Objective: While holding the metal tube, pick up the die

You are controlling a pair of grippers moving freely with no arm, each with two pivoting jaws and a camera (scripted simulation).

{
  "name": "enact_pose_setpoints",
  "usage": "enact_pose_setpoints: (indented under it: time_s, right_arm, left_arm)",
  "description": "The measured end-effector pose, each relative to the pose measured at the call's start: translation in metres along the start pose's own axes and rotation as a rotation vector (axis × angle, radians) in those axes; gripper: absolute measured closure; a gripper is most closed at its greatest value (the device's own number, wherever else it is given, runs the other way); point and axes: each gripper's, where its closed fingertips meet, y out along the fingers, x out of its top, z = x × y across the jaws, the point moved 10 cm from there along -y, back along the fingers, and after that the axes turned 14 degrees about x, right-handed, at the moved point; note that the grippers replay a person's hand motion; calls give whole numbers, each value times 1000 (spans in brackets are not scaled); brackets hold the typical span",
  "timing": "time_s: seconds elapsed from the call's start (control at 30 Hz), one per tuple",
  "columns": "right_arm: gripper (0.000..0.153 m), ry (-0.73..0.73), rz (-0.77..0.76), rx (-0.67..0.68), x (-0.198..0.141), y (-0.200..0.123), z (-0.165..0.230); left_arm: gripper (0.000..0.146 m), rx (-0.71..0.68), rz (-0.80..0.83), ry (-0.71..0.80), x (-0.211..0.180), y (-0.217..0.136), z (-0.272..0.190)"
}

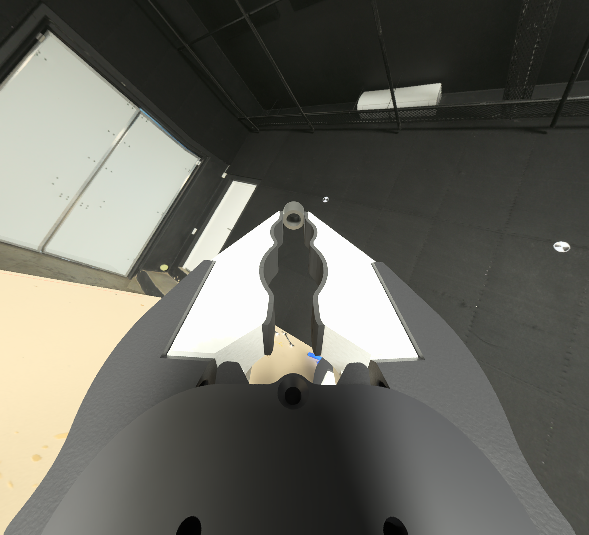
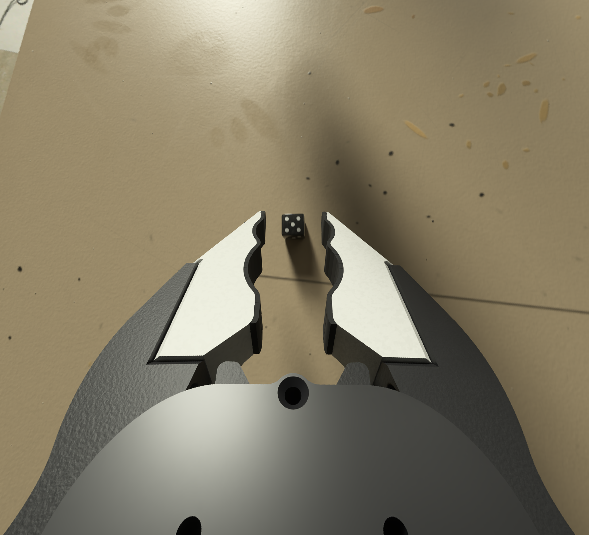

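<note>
In the left wrist view my left gripper [image 1: 294, 223] is shut on the grey metal tube [image 1: 294, 216], pinched at the fingertips. I see the tube end-on, with its dark bore facing me. The gripper is raised and points up at a dark wall and ceiling. In the right wrist view a small black die [image 2: 293, 226] with white pips lies on the tan table [image 2: 191, 105]. My right gripper [image 2: 292, 223] is open and points down at the table. Its fingertips stand on either side of the die, with a gap on each side.
The table top carries dark specks, pale flakes [image 2: 414, 128] and a thin seam line [image 2: 478, 300]. In the left wrist view a bright window [image 1: 79, 153] is on the left and the tan table [image 1: 47, 344] shows low on the left. A small blue object [image 1: 314, 357] shows under the fingers.
</note>
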Motion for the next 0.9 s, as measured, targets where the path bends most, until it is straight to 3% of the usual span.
enact_pose_setpoints:
  time_s: [0.3,0.5,0.6,0.9]
  right_arm:
    - [117,1,67,-37,-9,6,3]
    - [136,-58,175,-84,-2,20,3]
    - [137,-56,182,-79,1,22,1]
    - [137,-32,-8,-69,22,-9,-6]
  left_arm:
    - [135,0,10,-14,-4,1,3]
    - [135,11,21,9,-6,1,3]
    - [135,17,22,22,-5,1,3]
    - [135,41,26,54,-3,-3,7]
